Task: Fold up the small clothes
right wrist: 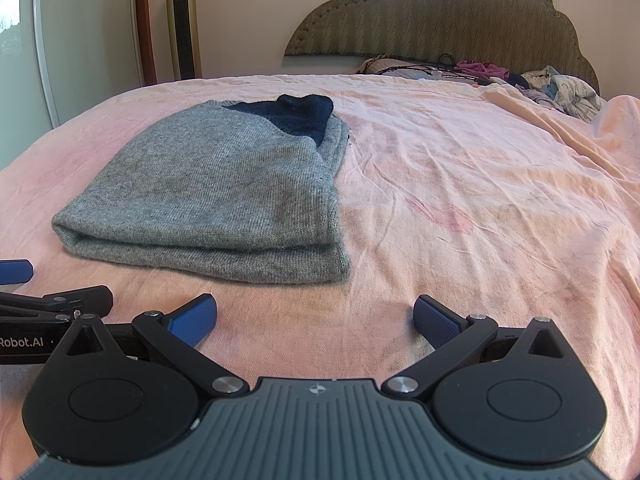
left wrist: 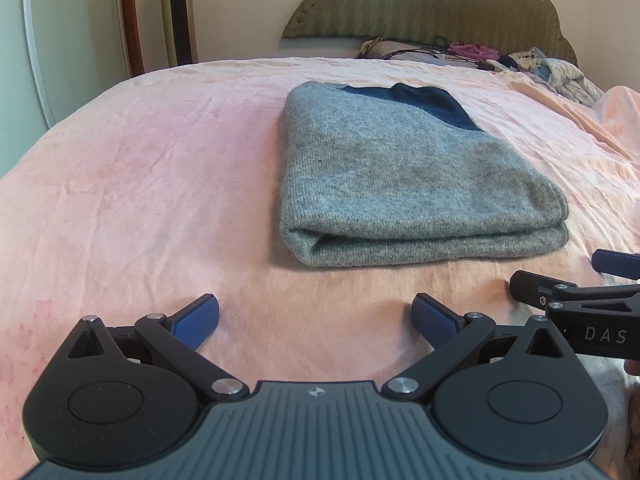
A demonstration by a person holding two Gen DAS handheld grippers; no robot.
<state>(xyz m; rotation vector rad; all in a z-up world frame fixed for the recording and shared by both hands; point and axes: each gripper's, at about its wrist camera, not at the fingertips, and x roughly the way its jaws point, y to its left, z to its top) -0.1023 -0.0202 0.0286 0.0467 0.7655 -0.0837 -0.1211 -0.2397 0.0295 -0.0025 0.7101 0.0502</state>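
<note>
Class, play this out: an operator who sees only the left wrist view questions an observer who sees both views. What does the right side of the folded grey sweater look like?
Observer: On the right wrist view, the grey sweater shows stacked layer edges down its right side.
Operator: Anything on the sheet right of it?
Observer: A reddish smear marks the pink sheet there.
Operator: Is the right gripper holding anything?
Observer: No, the right gripper is open over bare sheet.
</note>
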